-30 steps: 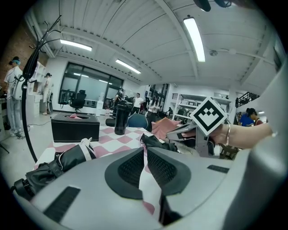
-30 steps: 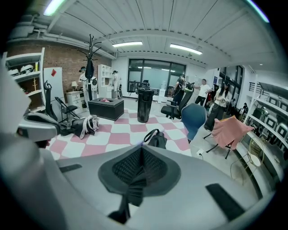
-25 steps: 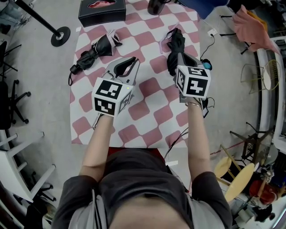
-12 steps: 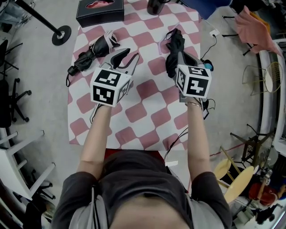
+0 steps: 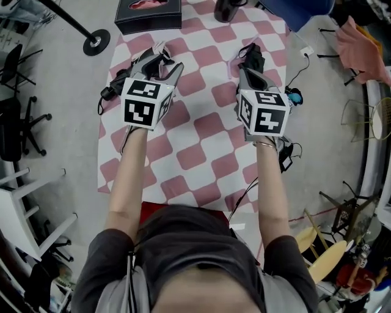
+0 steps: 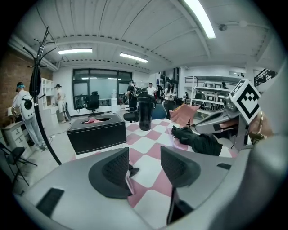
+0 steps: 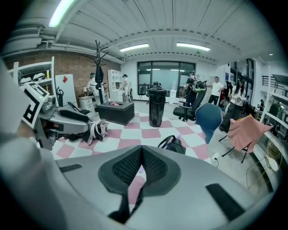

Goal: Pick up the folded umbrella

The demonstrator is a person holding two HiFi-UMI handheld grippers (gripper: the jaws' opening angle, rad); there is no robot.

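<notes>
Two folded umbrellas lie on the pink-and-white checkered cloth [image 5: 201, 122]. A black-and-white one [image 5: 115, 84] is at the far left, partly hidden under my left gripper [image 5: 164, 63]. That gripper's jaws are opening, and in the left gripper view [image 6: 144, 167] only cloth shows between them. An all-black umbrella [image 5: 255, 56] lies at the far right, just beyond my right gripper [image 5: 247, 72]. In the right gripper view the right gripper [image 7: 141, 165] is shut with nothing in it, the black umbrella [image 7: 174, 144] a little ahead and the black-and-white umbrella [image 7: 95, 129] off to the left.
A black box [image 5: 148, 12] and a tall black cup [image 5: 227, 7] stand at the cloth's far end. A coat stand's round base [image 5: 96, 41] is on the floor at the left, office chairs [image 5: 15, 122] beyond it. Cables [image 5: 292, 98] lie off the right edge.
My left gripper moved forward and to the left over the black-and-white umbrella, and its jaws spread apart. The right gripper edged forward toward the black umbrella.
</notes>
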